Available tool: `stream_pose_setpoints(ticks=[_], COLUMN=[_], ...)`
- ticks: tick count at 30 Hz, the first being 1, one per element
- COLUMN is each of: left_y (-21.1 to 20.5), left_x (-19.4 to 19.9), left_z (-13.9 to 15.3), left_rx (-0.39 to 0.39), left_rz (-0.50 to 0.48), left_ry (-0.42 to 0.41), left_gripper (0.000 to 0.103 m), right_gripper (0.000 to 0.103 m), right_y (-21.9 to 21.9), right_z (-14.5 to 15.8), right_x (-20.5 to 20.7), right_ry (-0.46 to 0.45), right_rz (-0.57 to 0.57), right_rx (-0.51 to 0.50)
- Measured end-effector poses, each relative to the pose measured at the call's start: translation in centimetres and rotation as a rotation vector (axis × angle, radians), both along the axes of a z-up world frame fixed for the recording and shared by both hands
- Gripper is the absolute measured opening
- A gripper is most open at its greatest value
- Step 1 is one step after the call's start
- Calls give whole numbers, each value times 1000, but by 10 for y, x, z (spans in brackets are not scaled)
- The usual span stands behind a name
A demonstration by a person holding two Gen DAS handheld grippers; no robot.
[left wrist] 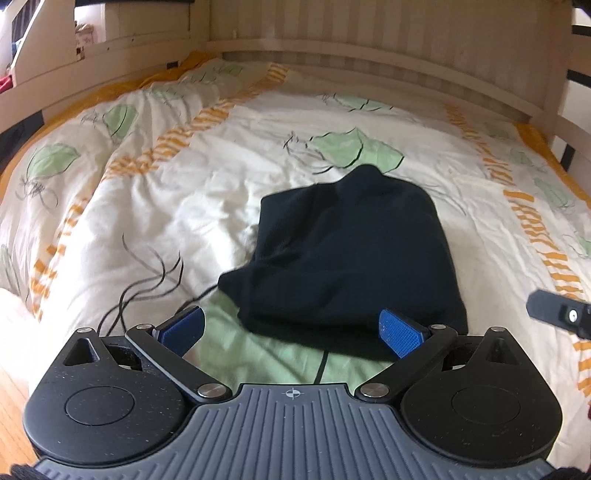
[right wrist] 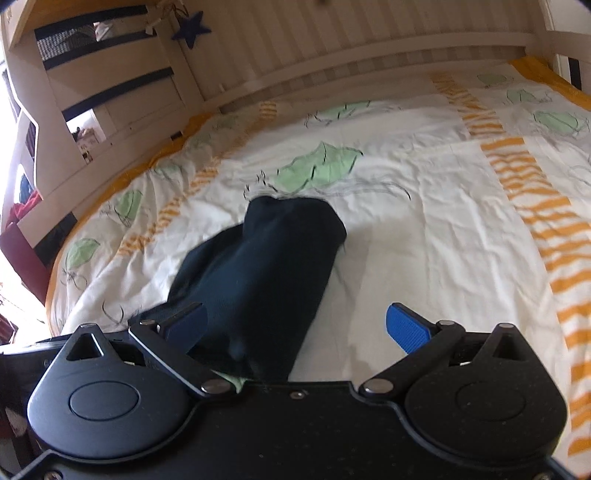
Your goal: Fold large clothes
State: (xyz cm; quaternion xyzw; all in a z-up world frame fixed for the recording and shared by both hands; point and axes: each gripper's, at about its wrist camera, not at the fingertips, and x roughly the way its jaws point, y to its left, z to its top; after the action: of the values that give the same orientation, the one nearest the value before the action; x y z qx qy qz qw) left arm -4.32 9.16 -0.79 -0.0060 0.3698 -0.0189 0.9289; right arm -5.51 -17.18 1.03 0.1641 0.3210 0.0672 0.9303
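A dark navy garment (left wrist: 343, 254) lies folded into a compact bundle on the bed, near the middle of a cream duvet (left wrist: 207, 177) printed with green leaves and orange stripes.

The left gripper (left wrist: 293, 328) has its blue pads (left wrist: 400, 330) spread wide and holds nothing; the near edge of the bundle sits just ahead of and between the fingertips, with the right-hand pad overlapping the cloth's corner in the view — whether it touches cannot be told. The right gripper (right wrist: 301, 326) is likewise spread wide and empty. Its left-hand pad (right wrist: 186, 325) lies against or just over the dark fabric, while the other pad stands over bare duvet, apart from the cloth.

In the left wrist view a black part of the other tool (left wrist: 559, 314) pokes in at the right edge. A pale wooden slatted headboard (left wrist: 369, 55) rises behind the bed — a dark blue star (right wrist: 192, 29) hangs on the frame in the right wrist view. Wood flooring (left wrist: 11, 413) shows at lower left.
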Motion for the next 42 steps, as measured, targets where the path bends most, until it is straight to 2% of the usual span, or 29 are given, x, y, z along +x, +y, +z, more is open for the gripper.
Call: stream_pose_setpoints(ticks=[6,14,19,42], left_y=[1,-3,-8,-6], left_x=[-6,-14,-18,-18], left_z=[-2,1,4,-3], left_rx=[16,57,111,76], left_rz=[18,22,25,5], left_ry=[16,4,-14,36], left_gripper=[102,102,102,102], right_gripper=[102,102,102,102], right_y=[13,27,26,26], right_z=[-2,9,14,5], right_x=[-16,-33,-36,-31], right_ry=[3,-69,-80,11], right_rz=[19,44,30,30], right_rx=[-94,-180,-157,-109])
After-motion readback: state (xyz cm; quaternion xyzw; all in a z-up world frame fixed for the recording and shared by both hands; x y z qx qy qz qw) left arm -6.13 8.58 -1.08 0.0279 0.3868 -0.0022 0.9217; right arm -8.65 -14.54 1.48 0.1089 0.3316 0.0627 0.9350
